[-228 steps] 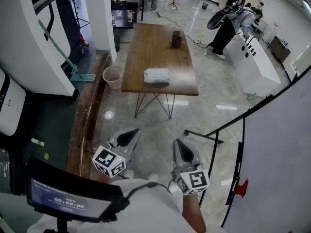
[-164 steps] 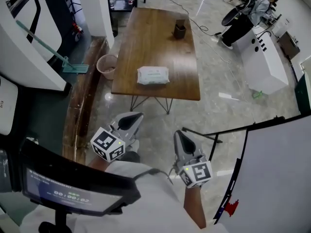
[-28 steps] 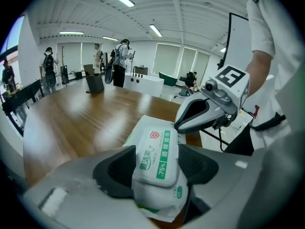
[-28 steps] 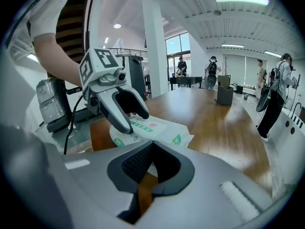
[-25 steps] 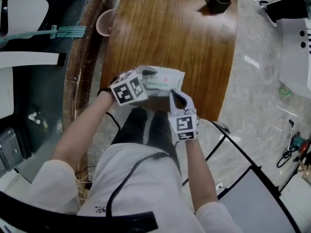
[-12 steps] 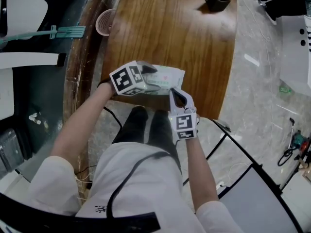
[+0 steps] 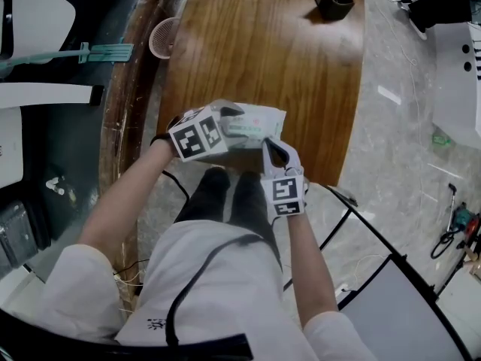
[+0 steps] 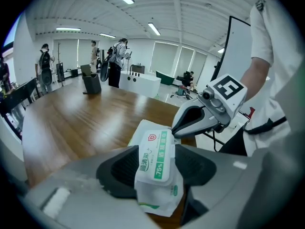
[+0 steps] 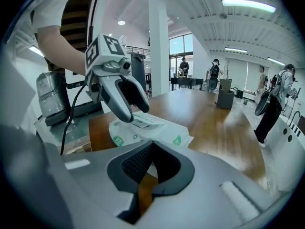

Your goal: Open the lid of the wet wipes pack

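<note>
Wet wipes pack [image 7: 259, 126] laid at table [image 7: 255, 43] edge, lid [image 8: 153, 151] touched on both sides by closing fingers of left gripper [image 8: 155, 162], fingers of right gripper [image 9: 152, 144] clenched together beside pack.

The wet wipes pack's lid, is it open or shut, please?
Shut: the lid lies flat on the pack, between the left tongs, whose jaws are closing.

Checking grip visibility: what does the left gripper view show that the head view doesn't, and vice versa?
Left gripper view only: left claw pads closing on the green-labelled lid of the white plastic wet wipes pack. Head view only: pink mesh bin on the floor. Both: brown wooden table, right claw.
</note>
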`<state>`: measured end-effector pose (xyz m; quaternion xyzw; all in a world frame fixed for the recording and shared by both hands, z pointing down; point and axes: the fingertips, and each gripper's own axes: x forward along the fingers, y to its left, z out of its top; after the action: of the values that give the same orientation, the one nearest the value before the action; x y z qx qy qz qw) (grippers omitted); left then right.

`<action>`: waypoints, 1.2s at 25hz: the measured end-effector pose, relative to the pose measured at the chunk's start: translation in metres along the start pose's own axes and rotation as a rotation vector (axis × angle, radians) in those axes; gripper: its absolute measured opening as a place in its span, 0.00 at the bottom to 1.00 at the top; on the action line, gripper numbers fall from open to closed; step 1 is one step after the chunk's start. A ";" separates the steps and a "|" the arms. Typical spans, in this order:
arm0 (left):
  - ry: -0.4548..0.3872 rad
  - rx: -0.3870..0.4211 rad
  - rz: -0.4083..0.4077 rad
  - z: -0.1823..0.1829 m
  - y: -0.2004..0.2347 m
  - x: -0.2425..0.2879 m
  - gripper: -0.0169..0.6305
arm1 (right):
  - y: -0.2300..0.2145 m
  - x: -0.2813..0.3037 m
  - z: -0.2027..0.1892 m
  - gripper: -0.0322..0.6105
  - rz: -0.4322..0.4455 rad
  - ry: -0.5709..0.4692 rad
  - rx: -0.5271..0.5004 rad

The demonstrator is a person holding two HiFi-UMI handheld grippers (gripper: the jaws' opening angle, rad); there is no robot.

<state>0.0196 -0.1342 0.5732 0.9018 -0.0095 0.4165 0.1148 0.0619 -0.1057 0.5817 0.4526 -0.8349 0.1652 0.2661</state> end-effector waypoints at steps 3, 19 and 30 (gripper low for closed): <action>-0.020 -0.003 0.024 0.001 0.002 -0.005 0.41 | 0.000 0.000 0.000 0.06 0.003 0.005 -0.002; -0.115 0.026 0.162 0.032 0.035 -0.030 0.23 | 0.000 0.000 0.001 0.06 0.017 0.022 -0.008; -0.136 0.004 0.229 0.031 0.064 -0.030 0.15 | 0.001 -0.001 0.004 0.06 0.013 0.031 -0.011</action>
<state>0.0161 -0.2055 0.5443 0.9212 -0.1193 0.3648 0.0637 0.0607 -0.1064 0.5781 0.4428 -0.8346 0.1694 0.2807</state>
